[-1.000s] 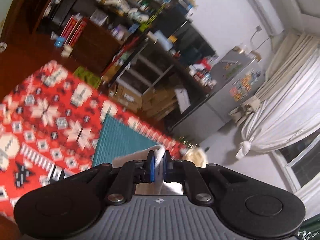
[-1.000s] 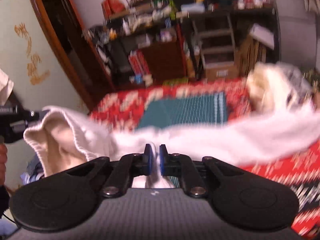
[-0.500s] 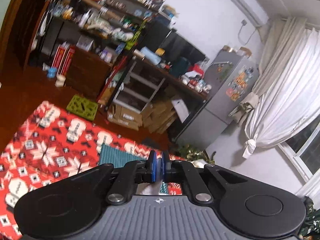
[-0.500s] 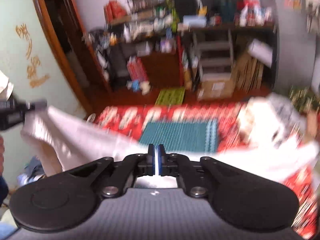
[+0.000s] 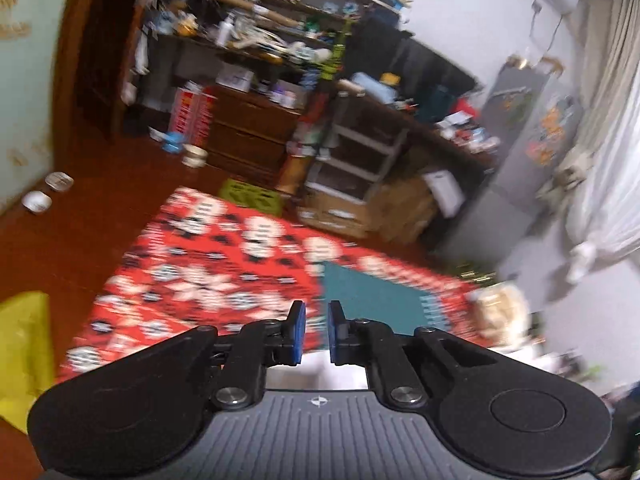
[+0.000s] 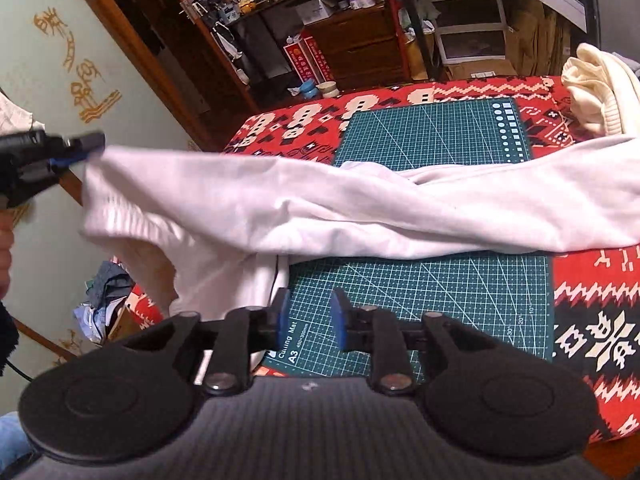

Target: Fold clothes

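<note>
A white long-sleeved garment (image 6: pixel 320 208) lies twisted across the green cutting mat (image 6: pixel 432 284) on the red patterned cloth. My right gripper (image 6: pixel 307 316) is open and empty just in front of the garment, above the mat's near edge. My left gripper (image 5: pixel 316 332) has its jaws slightly apart with nothing between them; a strip of white cloth (image 5: pixel 316 372) shows below it. In the right wrist view the left gripper's fingertips (image 6: pixel 80 146) sit at the garment's left corner, which hangs off the table edge.
A cream garment (image 6: pixel 592 88) is piled at the table's far right corner. The red patterned cloth (image 6: pixel 600 320) covers the table. Cluttered shelves, drawers and boxes stand behind. Clothes lie on the floor at the left (image 6: pixel 108 284). A yellow object (image 5: pixel 24 352) is at the left.
Both grippers have opened and let go of the white garment, which has dropped onto the mat. The left gripper has swung left and lower.
</note>
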Action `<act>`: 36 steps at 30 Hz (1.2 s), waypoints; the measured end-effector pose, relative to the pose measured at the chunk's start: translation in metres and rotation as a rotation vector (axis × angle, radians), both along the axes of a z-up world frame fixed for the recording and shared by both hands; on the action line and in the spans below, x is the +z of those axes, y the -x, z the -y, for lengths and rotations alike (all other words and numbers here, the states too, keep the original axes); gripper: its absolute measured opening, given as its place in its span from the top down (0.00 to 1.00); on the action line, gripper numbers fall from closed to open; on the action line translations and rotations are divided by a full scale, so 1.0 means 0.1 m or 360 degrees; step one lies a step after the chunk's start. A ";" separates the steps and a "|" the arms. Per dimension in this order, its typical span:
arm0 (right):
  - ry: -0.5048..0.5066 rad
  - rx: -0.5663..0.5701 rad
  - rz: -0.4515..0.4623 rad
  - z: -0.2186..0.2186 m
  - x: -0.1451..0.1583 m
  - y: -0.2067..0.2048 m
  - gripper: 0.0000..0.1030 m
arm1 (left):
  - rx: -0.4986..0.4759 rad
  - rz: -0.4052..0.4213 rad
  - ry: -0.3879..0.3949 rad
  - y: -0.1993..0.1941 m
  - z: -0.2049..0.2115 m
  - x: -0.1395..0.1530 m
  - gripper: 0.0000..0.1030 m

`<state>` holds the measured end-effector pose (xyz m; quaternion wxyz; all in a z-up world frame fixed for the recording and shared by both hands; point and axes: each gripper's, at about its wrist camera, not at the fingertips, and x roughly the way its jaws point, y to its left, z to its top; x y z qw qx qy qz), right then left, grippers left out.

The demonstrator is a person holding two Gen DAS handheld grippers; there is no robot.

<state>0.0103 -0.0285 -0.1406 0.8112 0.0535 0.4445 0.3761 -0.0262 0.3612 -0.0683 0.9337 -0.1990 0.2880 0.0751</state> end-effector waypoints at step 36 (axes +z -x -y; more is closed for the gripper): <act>0.0049 -0.0098 -0.0105 0.17 -0.55 0.12 0.69 | 0.0190 -0.0388 -0.0281 0.18 0.25 -1.39 0.95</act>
